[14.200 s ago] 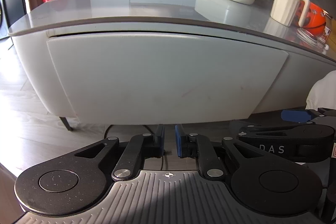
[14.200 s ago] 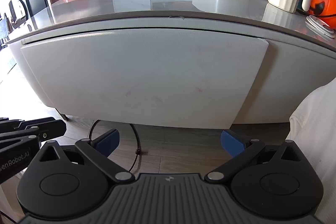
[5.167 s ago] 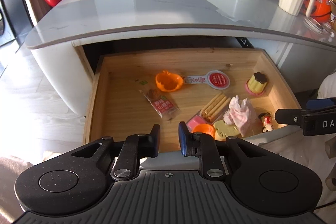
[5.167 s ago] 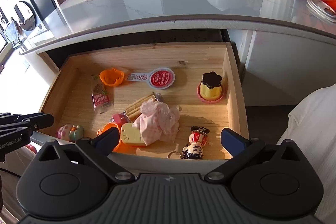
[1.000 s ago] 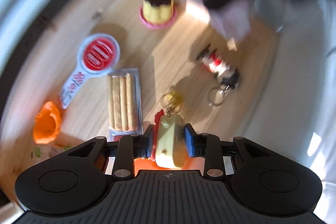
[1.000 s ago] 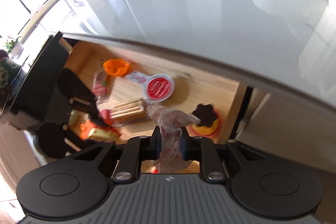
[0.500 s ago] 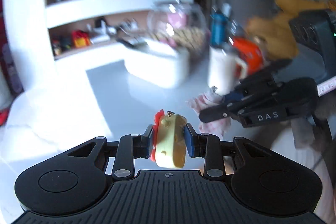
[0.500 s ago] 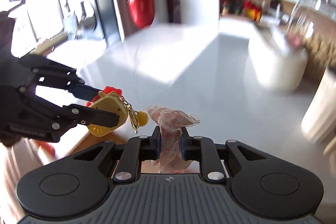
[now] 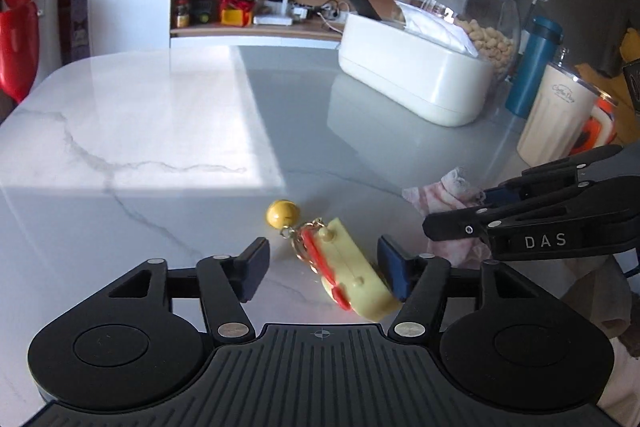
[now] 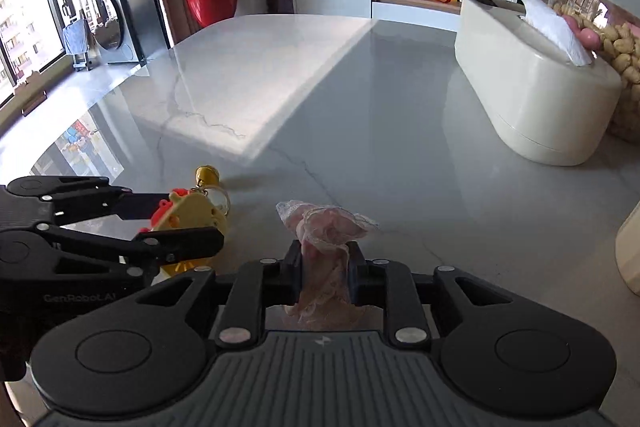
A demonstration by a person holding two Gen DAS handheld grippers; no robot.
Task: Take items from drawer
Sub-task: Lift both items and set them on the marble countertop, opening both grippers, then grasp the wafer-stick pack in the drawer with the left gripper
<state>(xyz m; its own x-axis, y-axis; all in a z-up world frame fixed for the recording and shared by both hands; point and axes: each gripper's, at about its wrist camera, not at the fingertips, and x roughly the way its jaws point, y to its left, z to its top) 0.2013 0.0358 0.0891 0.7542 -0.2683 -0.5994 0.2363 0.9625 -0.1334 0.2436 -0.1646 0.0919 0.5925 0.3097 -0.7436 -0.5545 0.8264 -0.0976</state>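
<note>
Marble counter (image 9: 168, 131): left gripper (image 9: 320, 267) opening, yellow keychain toy (image 9: 348, 275) loose between its jaws; right gripper (image 10: 324, 269) opening around pink cloth (image 10: 324, 227); risk: toy's bell rolling it askew.

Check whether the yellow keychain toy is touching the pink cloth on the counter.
Apart. The left wrist view shows bare counter between the keychain toy and the pink cloth.
</note>
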